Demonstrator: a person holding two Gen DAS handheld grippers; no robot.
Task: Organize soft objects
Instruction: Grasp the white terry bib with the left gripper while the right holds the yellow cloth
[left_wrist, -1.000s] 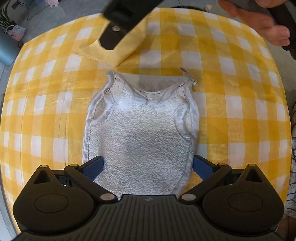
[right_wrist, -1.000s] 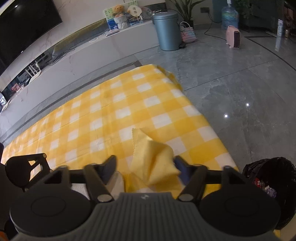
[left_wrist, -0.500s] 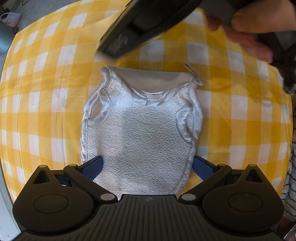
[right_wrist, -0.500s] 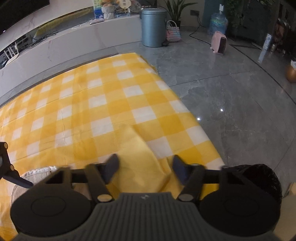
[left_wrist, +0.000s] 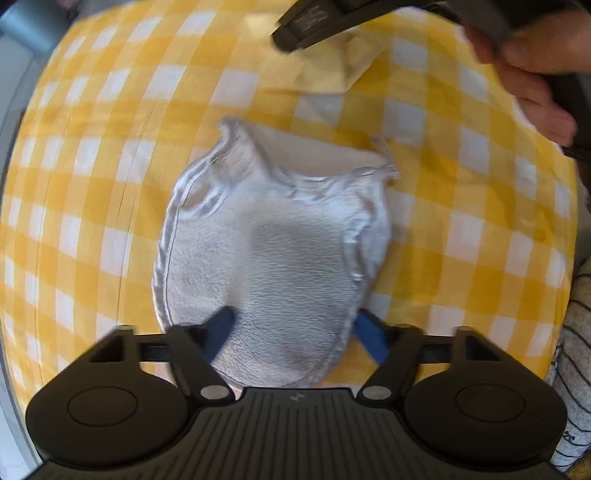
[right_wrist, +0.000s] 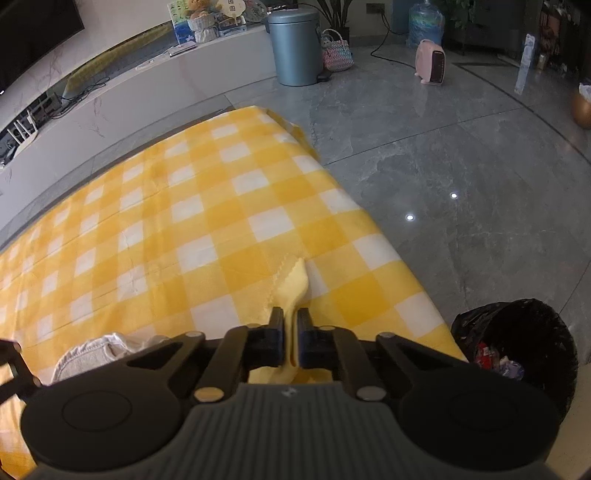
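Your right gripper (right_wrist: 291, 325) is clenched on the yellow cloth (right_wrist: 293, 284): jaws pinched tight on a fold, a pointed tip of fabric sticking out past the fingertips toward 12 o'clock, the rest bunching under the gripper body. In the left wrist view that same yellow cloth (left_wrist: 325, 70) shows at about 12 o'clock, partly lifted off the checkered tablecloth (left_wrist: 92, 184) beneath the right gripper's dark body.

Your left gripper (left_wrist: 295, 326) is released, blue pads spread wide. One pad (left_wrist: 218, 326) sits over the lower left of the white garment (left_wrist: 273, 240), the other (left_wrist: 371, 332) just off its right edge. The view is blurred; I can't tell whether the pads touch the fabric.

The white garment lies flat in the middle of the left view, neck opening toward 12, hem toward 6 at the gripper. In the right view only its edge (right_wrist: 86, 352) peeks in at about 8 o'clock.

Progress, as a judgement: early to middle. One item is in hand but not yet placed or folded anywhere visible. The garment looks spread out but unfolded. No finished stack or pile shows. Left to do: set down or fold the yellow cloth, then deal with the garment.
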